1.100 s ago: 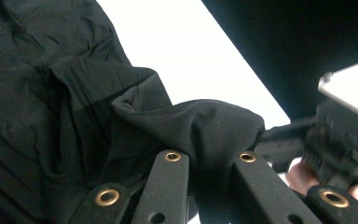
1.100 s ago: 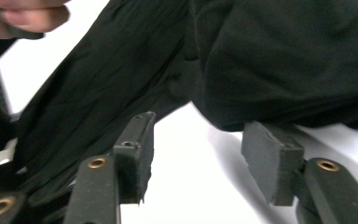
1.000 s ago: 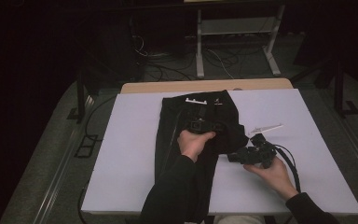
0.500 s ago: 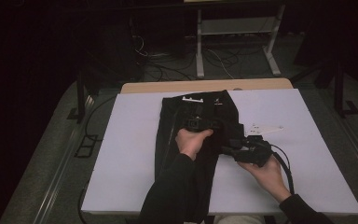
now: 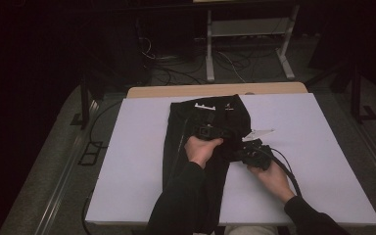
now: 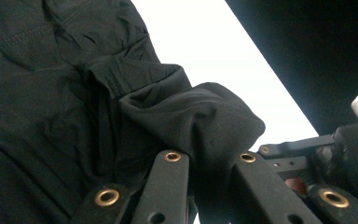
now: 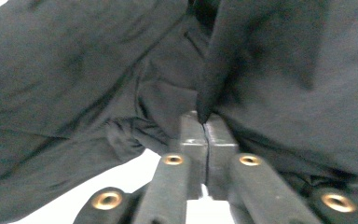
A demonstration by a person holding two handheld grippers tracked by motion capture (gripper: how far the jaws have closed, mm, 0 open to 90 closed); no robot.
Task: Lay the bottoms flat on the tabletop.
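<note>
A black garment (image 5: 210, 110) lies lengthwise down the middle of the white table top (image 5: 137, 161). My left gripper (image 5: 206, 131) rests on its middle. In the left gripper view a bulging fold of the cloth (image 6: 200, 126) sits between the jaws of the left gripper (image 6: 207, 161), which are closed on it. My right gripper (image 5: 242, 152) is at the garment's right edge. In the right gripper view the pads of the right gripper (image 7: 206, 133) meet, pinching a thin fold of the cloth (image 7: 207, 93).
A white tag (image 5: 258, 132) lies just right of the garment, beside the right gripper. The right gripper's cable (image 5: 286, 169) loops over the table toward the near edge. A wooden strip (image 5: 215, 90) borders the far side, with a metal stand (image 5: 247, 29) and floor cables behind.
My right gripper has moved left across the table to the garment's right edge and shut on a fold there. The left hand has stayed on the garment's middle.
</note>
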